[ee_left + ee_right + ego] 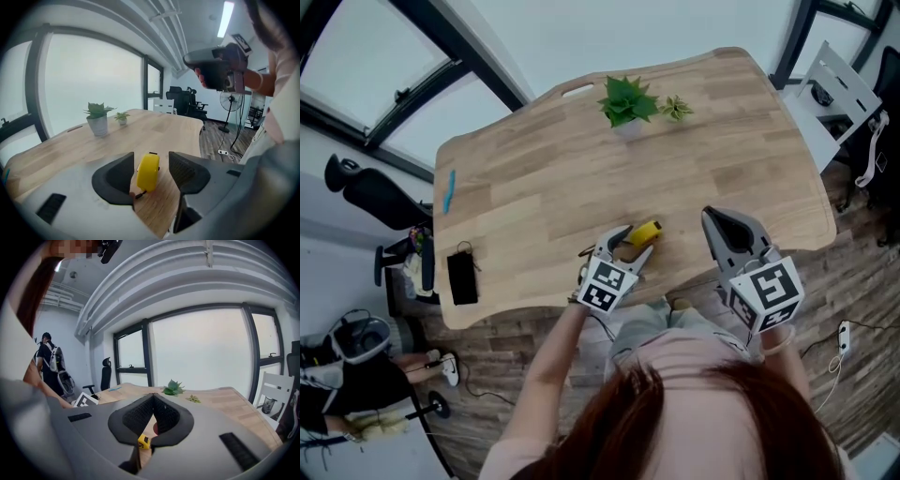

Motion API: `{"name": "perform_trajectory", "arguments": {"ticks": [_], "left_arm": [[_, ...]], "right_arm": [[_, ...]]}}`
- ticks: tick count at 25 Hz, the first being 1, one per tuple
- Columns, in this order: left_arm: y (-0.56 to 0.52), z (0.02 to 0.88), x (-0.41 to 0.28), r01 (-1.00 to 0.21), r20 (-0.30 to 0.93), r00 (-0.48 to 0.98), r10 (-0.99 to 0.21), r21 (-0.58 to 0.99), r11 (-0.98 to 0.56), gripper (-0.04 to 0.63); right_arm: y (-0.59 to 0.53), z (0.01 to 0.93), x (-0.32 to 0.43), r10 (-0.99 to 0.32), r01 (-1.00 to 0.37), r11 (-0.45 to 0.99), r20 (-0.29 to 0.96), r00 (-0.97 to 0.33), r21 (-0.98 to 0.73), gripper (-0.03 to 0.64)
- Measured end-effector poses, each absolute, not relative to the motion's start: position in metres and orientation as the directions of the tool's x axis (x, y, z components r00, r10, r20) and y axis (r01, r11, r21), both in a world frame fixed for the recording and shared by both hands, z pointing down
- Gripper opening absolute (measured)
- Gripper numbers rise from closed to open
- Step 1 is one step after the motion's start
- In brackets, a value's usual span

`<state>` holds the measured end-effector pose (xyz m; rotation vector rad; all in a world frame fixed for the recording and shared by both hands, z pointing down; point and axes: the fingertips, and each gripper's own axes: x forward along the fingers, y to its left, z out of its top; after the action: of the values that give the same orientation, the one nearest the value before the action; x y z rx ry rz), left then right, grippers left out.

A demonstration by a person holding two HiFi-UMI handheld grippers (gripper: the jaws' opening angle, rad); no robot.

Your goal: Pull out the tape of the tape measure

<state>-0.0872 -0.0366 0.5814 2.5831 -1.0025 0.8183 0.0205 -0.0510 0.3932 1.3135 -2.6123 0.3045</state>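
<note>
A small yellow tape measure (646, 232) stands on edge on the wooden table (534, 169), near its front edge. My left gripper (634, 244) is open, one jaw on each side of the tape measure. In the left gripper view the tape measure (148, 171) sits in the gap, and neither pad touches it. My right gripper (709, 216) hovers a little to the right of it with its jaws together and nothing in them. The right gripper view shows the shut right gripper (153, 405) with the tape measure (143, 441) below it, seen through the gap under its tips.
A potted green plant (625, 101) and a smaller plant (676, 108) stand at the table's far side. A blue pen (449, 190) and a black pouch (462, 277) lie at the left end. A white chair (834, 89) stands to the right, and a person (47, 362) stands in the background.
</note>
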Motion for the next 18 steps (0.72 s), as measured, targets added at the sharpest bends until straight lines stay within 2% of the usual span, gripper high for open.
{"name": "perform_trajectory", "arguments": {"ticks": [18], "left_arm": [[-0.049, 0.658, -0.08, -0.597, 0.707, 0.567, -0.422, 0.001, -0.802, 0.218]], "right_arm": [[-0.046, 0.411, 0.04, -0.786, -0.85, 0.523, 0.352, -0.508, -0.061, -0.002]]}}
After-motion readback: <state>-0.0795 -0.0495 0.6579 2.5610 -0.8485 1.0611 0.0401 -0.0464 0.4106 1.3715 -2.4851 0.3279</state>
